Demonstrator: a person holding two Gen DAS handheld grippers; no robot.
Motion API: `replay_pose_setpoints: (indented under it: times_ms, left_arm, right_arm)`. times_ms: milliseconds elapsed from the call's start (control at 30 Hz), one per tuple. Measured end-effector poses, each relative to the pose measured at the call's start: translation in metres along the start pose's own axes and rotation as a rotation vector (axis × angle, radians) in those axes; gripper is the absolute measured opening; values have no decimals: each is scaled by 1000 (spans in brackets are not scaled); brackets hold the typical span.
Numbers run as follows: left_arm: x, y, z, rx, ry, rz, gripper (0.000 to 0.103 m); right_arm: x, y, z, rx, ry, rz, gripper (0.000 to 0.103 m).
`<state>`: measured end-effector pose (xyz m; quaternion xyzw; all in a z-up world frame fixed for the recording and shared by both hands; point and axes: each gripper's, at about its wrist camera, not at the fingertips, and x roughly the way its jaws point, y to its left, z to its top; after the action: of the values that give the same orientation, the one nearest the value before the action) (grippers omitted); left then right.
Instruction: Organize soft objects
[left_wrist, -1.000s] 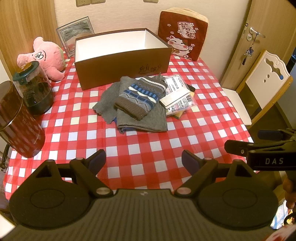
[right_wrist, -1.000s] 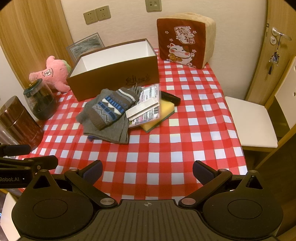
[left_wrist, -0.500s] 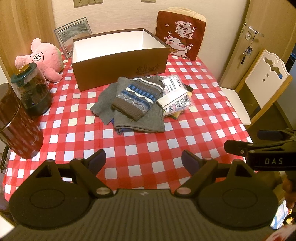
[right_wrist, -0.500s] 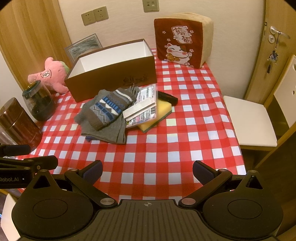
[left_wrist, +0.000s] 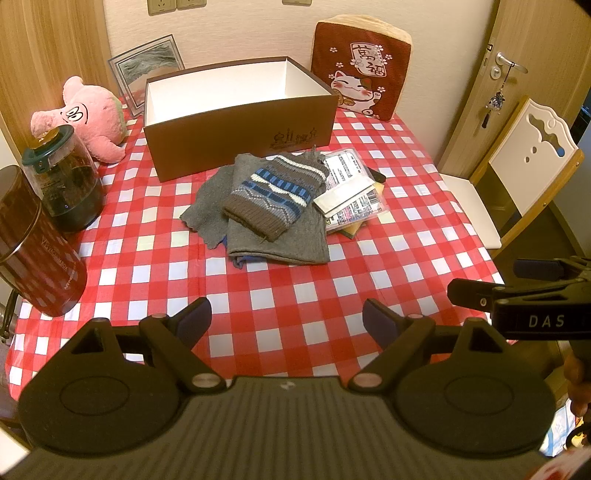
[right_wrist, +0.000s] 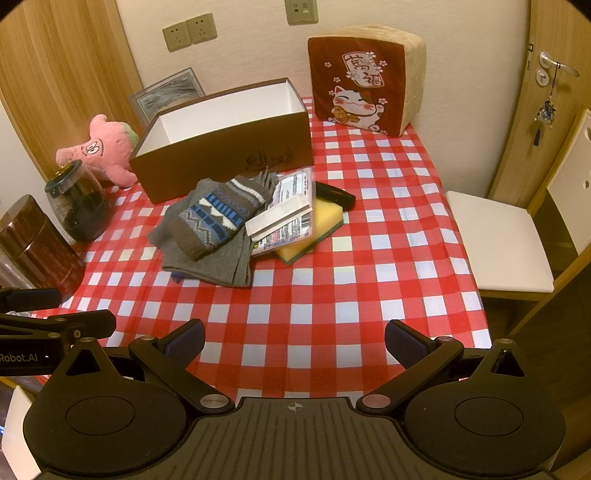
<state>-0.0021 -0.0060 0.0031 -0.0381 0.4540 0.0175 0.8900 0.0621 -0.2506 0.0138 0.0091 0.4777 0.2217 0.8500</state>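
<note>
Since a second ago both views have eased back a little; the pile and box sit slightly farther up the frame, nothing on the table has shifted. I see the left gripper (left_wrist: 286, 319) with fingers spread, holding nothing, hovering over the near edge of the checked cloth (left_wrist: 295, 288). Right gripper (right_wrist: 293, 341) likewise spread and empty. Well ahead of both sets of fingers lies the knit hat (left_wrist: 273, 197) on grey cloths (left_wrist: 291, 240), touching a packet (right_wrist: 288, 218) over a sponge (right_wrist: 325, 221). Beyond them, the open box (left_wrist: 240, 136). Pink plush (left_wrist: 88, 118) ahead-left, cat cushion (right_wrist: 364, 88) ahead-right.
</note>
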Motion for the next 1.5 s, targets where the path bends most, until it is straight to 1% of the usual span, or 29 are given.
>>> replay_pose_setpoints:
  times_ms: [300, 467, 500, 533, 600, 700, 900, 967, 1100, 1200, 1300, 1367, 1433, 1500]
  left_arm:
    - [-1, 1, 0, -1, 2, 1, 88]
    - [2, 1, 1, 0, 2, 3, 88]
    - [4, 1, 2, 4, 0, 12, 88]
    - [7, 1, 2, 9, -1, 21, 88]
    - [14, 3, 4, 12, -3, 32, 88]
    - [27, 9, 8, 8, -3, 29, 88]
    - [47, 12, 18, 12, -22, 33, 88]
    - [53, 11, 22, 17, -29, 38, 88]
    - [67, 8, 32, 30, -37, 45, 86]
    - [77, 7, 38, 43, -39, 46, 84]
    - [89, 6, 43, 59, -44, 45, 82]
    - [98, 5, 47, 74, -46, 53, 78]
    - [108, 3, 50, 92, -44, 51, 71]
    - [116, 2, 54, 105, -37, 48, 70]
  right_arm:
    - [3, -2, -2, 2, -1, 3, 103]
    - [4, 6, 2, 18, -5, 30, 103]
    - [5, 9, 4, 24, -16, 46, 103]
    - [6, 2, 8, 25, -17, 47, 103]
    - [8, 3, 11, 25, -25, 51, 103]
    - [20, -9, 9, 30, -34, 66, 103]
    - [34, -10, 18, -9, -74, 88, 101]
    - [36, -11, 20, -26, -91, 96, 97]
    - [49, -14, 28, -38, -124, 147, 94]
    - [58, -18, 35, -44, -136, 153, 91]
    - [72, -20, 43, -55, -138, 167, 82]
    - [83, -20, 48, -52, -128, 179, 74]
    - [95, -21, 53, -41, -114, 195, 69]
    - [102, -22, 56, -23, -105, 209, 66]
